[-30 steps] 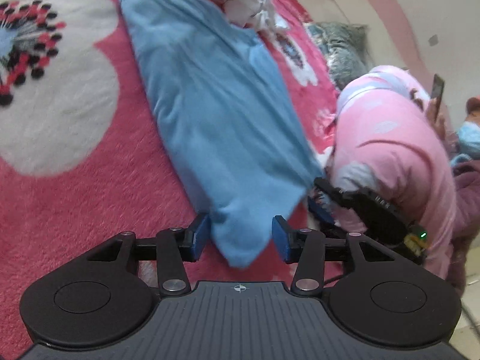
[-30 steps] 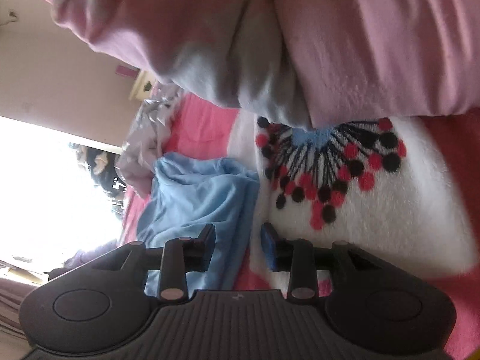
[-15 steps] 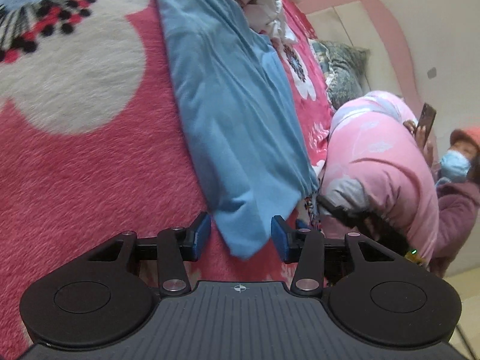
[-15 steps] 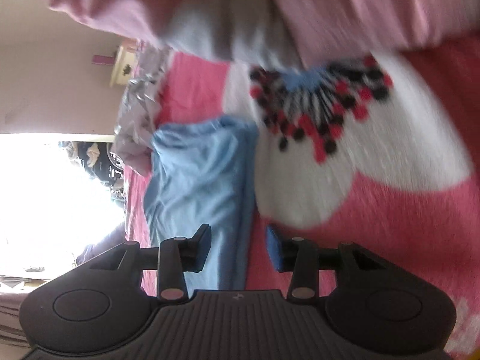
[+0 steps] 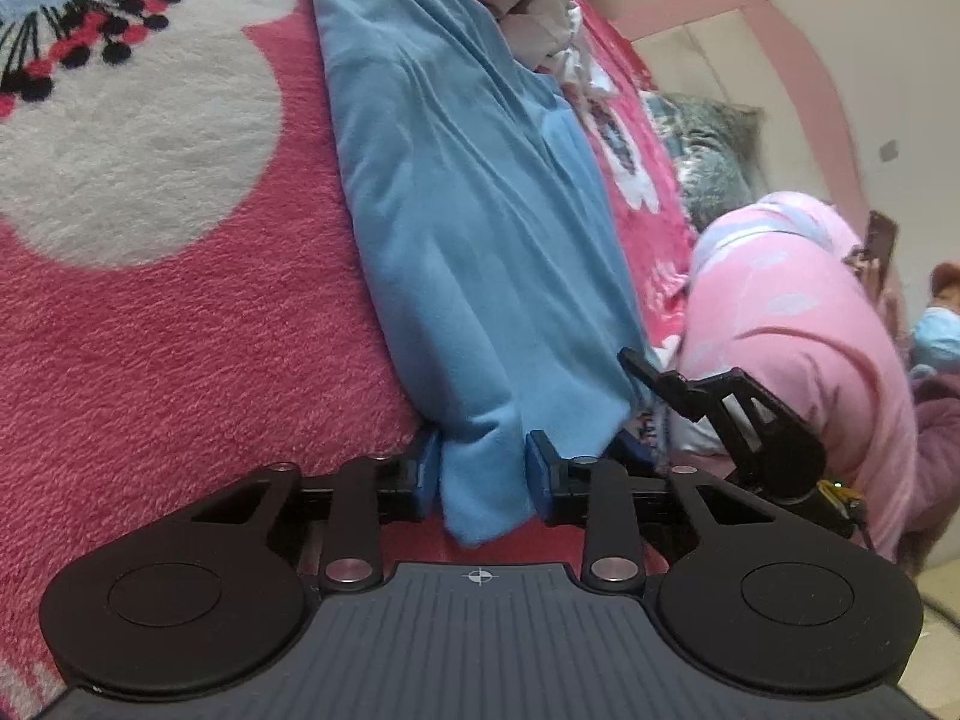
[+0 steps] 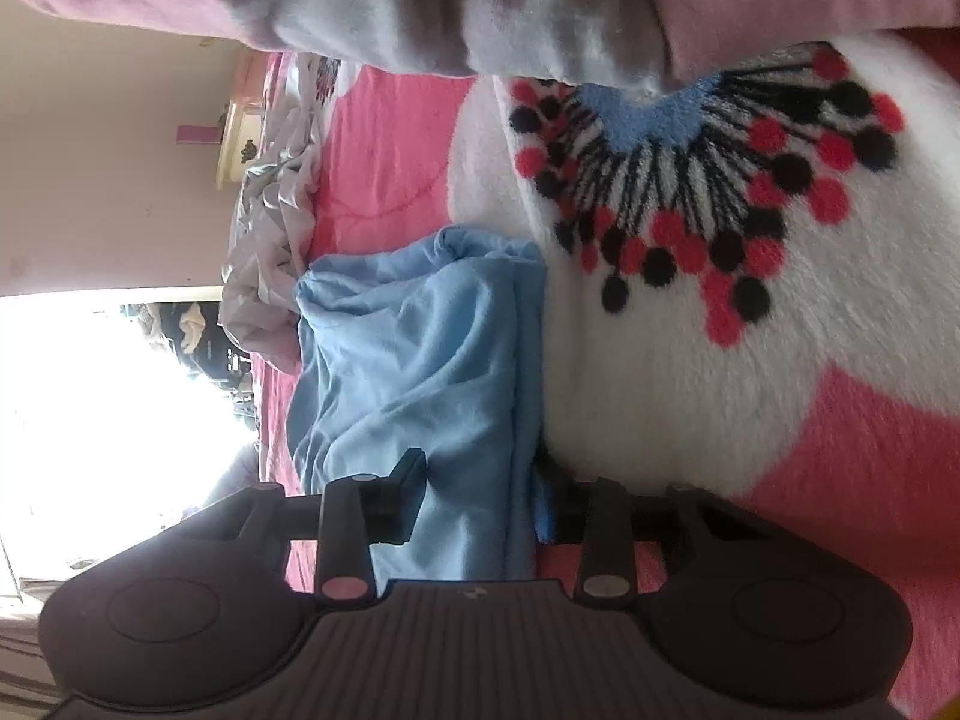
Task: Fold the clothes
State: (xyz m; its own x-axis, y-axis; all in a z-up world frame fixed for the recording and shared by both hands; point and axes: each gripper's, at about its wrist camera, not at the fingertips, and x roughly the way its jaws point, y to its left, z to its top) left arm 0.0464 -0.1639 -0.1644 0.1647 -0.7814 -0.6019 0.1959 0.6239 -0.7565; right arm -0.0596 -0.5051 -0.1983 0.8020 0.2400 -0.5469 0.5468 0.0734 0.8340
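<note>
A light blue garment (image 5: pixel 468 228), folded into a long strip, lies on the pink flower blanket (image 5: pixel 150 360). My left gripper (image 5: pixel 483 468) is at its near corner. Its jaws are closing, and both blue pads touch the cloth between them. My right gripper (image 5: pixel 630 402) shows in the left wrist view at the strip's other near corner, one finger above the cloth and one below. In the right wrist view the blue garment (image 6: pixel 420 348) fills the gap of the right gripper (image 6: pixel 480 480). Those jaws are closing too, still wide around the cloth.
A heap of pale clothes (image 5: pixel 528 6) lies past the garment's far end, with a grey pillow (image 5: pixel 708 156) to its right. A person in pink (image 5: pixel 792 348) leans at the bed's edge, and another person (image 5: pixel 936 330) stands behind. A pink-grey sleeve (image 6: pixel 480 0) hangs overhead; crumpled grey cloth (image 6: pixel 270 222) lies beside it.
The left jaws have narrowed onto the garment's corner. The right gripper has slid over the garment's edge, so cloth now lies between its jaws, which have also narrowed.
</note>
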